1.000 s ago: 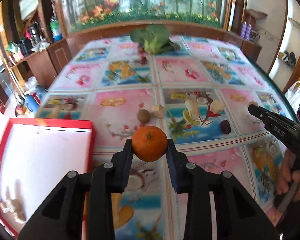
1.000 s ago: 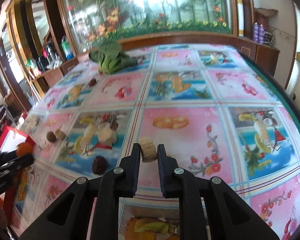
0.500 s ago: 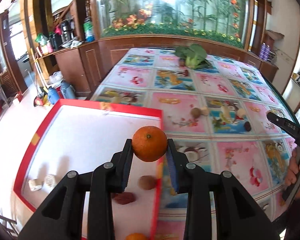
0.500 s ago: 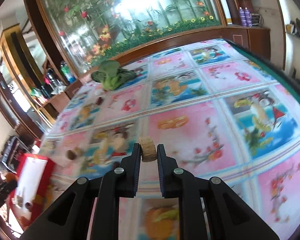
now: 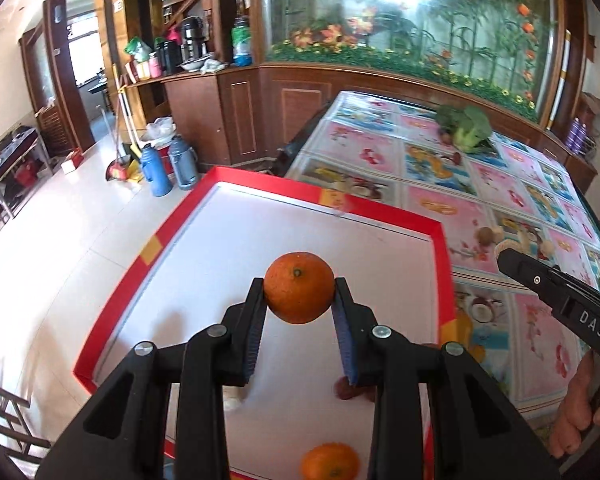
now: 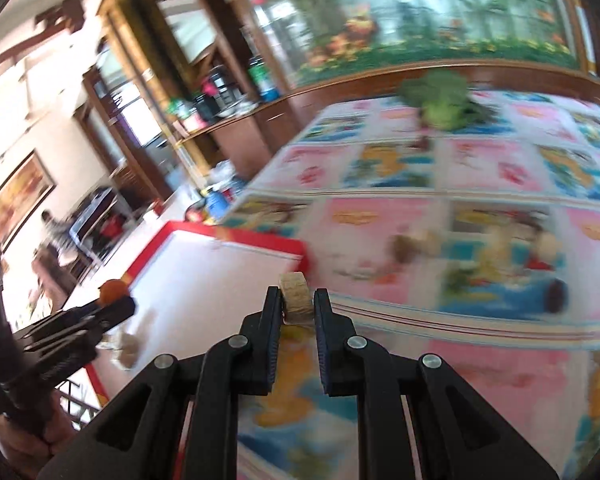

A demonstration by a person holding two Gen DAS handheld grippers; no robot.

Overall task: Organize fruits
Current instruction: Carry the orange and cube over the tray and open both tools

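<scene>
An orange [image 5: 299, 293] is clamped in the left gripper [image 5: 300, 300] directly over the white floor of the red-rimmed tray [image 5: 380, 210], nearer to it. A pale fruit chunk [image 6: 296, 298] is pinched in the right gripper [image 6: 297, 308], the tray lying to its left.

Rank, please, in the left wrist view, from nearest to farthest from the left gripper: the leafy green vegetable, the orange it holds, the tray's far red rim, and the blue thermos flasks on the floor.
1. The orange, clamped between the left gripper fingers.
2. The far red rim of the tray, ahead past the white base.
3. The blue thermos flasks, on the floor to the left, beyond the tray's corner.
4. The leafy green vegetable, on the patterned tablecloth, upper right.
</scene>
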